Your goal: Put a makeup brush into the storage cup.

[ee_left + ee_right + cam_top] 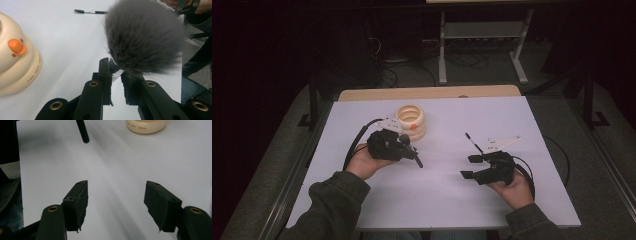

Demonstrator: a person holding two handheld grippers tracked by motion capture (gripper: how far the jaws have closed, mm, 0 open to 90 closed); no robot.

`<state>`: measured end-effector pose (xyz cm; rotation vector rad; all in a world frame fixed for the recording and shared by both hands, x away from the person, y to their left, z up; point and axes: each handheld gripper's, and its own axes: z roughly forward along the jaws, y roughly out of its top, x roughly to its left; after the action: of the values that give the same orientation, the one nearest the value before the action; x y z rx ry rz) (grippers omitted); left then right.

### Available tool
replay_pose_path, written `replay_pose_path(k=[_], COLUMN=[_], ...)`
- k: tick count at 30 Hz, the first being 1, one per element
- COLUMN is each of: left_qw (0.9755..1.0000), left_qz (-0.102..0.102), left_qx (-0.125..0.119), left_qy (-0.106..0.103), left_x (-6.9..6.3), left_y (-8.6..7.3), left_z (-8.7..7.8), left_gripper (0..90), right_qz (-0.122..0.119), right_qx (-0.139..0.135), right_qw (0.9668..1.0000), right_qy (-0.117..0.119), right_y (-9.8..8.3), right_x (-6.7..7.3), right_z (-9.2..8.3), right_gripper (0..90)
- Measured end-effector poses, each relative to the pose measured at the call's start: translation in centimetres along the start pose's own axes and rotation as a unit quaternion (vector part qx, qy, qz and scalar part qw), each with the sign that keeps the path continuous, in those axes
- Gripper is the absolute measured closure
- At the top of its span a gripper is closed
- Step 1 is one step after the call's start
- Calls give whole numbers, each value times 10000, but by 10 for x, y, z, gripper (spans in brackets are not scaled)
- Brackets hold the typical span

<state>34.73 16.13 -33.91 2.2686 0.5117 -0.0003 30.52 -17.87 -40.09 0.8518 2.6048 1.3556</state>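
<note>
Left claw [115, 75] pinches fluffy grey makeup brush [143, 35] by its base, just right of cream ringed holder [410, 120]. Right claw [116, 195] spread, nothing between jaws, well right of holder. Thin spoolie brush [473, 142] lies on white surface [437, 185], beyond right claw.

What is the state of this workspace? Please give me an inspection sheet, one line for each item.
Surface: white table top, flat and bare near the person.
Job's things: grey fluffy makeup brush, clamped by its handle; thin black brush lying flat on the table; cream ringed holder with an orange knob, standing upright.
Clutter: nothing seen.
Grippers: left gripper shut on the makeup brush; right gripper open, nothing between its jaws.
Cables: black cable loops from the left gripper; another trails from the right.
Surroundings: dark room, grey floor, metal frame behind the table.
</note>
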Motion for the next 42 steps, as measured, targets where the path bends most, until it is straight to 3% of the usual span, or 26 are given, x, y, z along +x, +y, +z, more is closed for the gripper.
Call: replay_pose_path(k=[12, 21, 31, 42], left_qw=[10000, 9999, 9998, 9990], left_qz=[-32, -80, -83, -104], left_qx=[4, -8, 8, 55], left_qy=[52, 153, 192, 420], left_x=[9, 15, 20, 36], left_y=[16, 28, 40, 63], left_z=[-6, -14, -23, -35], left_gripper=[784, 784, 784, 784], right_qz=[187, 153, 129, 133], right_qx=[-62, -153, -84, -128], right_qw=[9995, 9988, 9987, 9987], right_qy=[-232, -441, -485, -470], right_y=[-13, -15, -16, -15], right_x=[-10, -13, -13, -14], right_z=[-19, -30, -29, -31], right_gripper=[302, 295, 288, 285])
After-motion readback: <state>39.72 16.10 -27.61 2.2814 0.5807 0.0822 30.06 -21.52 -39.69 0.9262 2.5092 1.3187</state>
